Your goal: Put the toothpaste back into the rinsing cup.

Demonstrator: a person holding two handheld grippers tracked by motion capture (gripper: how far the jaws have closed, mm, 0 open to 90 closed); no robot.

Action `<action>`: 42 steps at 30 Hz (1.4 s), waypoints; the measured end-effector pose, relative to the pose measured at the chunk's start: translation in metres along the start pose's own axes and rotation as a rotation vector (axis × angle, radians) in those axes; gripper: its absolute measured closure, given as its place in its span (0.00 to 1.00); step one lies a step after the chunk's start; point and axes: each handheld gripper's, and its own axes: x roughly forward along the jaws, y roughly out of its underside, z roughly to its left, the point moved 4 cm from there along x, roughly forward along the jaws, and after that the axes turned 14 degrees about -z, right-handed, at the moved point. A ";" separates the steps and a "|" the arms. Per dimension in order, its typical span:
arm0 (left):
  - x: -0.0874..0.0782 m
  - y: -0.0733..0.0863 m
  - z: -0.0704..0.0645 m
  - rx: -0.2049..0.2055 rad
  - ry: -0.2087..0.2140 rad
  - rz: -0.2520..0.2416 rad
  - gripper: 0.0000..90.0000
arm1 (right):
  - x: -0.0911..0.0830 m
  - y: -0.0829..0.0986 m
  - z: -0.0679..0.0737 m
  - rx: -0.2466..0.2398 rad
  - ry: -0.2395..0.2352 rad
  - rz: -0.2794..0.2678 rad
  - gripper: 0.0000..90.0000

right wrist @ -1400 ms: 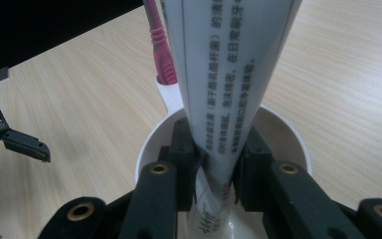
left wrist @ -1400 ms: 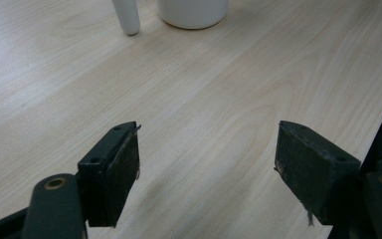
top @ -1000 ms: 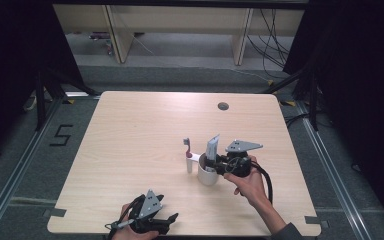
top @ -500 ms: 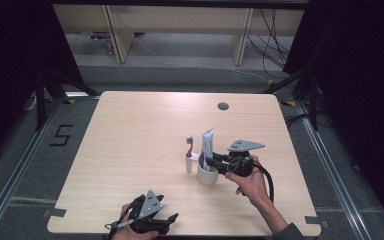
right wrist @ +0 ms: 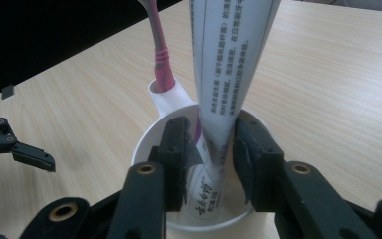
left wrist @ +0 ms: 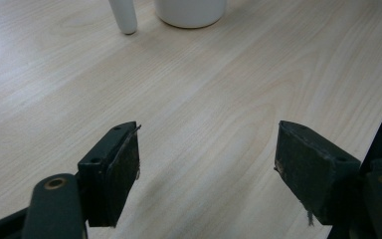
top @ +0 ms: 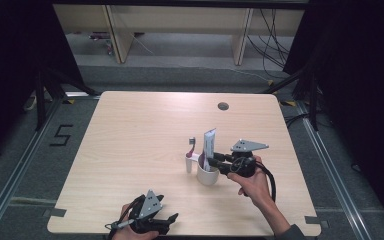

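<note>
Table [top: 130,150] first: the white cup [top: 207,175] sits right of center. The right gripper [right wrist: 210,149] pinches the toothpaste tube [right wrist: 229,64] standing in it, so just letting go remains. The left gripper [left wrist: 206,164] idles wide open. 1 toothbrush [right wrist: 158,50] stands behind.

One cup [top: 207,175], one toothpaste tube [top: 209,145], one toothbrush [top: 191,146], two hand-held grippers.

left tool [top: 166,220] agape; right tool [right wrist: 210,149] clamped
</note>
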 end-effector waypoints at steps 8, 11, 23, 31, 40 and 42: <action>0.000 0.000 0.000 0.000 -0.001 -0.001 0.28 | -0.005 -0.003 0.002 0.014 0.023 -0.022 0.66; -0.001 0.000 0.000 0.012 0.004 0.012 0.28 | -0.009 -0.005 -0.001 -0.005 0.018 -0.029 0.66; -0.001 0.000 0.001 0.014 0.004 0.012 0.28 | -0.010 -0.002 0.005 -0.043 0.006 -0.004 0.65; -0.001 0.000 0.001 0.013 0.003 0.010 0.28 | -0.009 0.005 0.016 -0.131 -0.010 0.083 0.66; -0.001 0.000 0.000 -0.001 0.000 -0.002 0.28 | -0.008 0.007 0.020 -0.137 -0.016 0.066 0.66; -0.001 0.000 0.000 -0.001 0.000 -0.002 0.28 | -0.008 0.007 0.023 -0.132 -0.021 0.076 0.66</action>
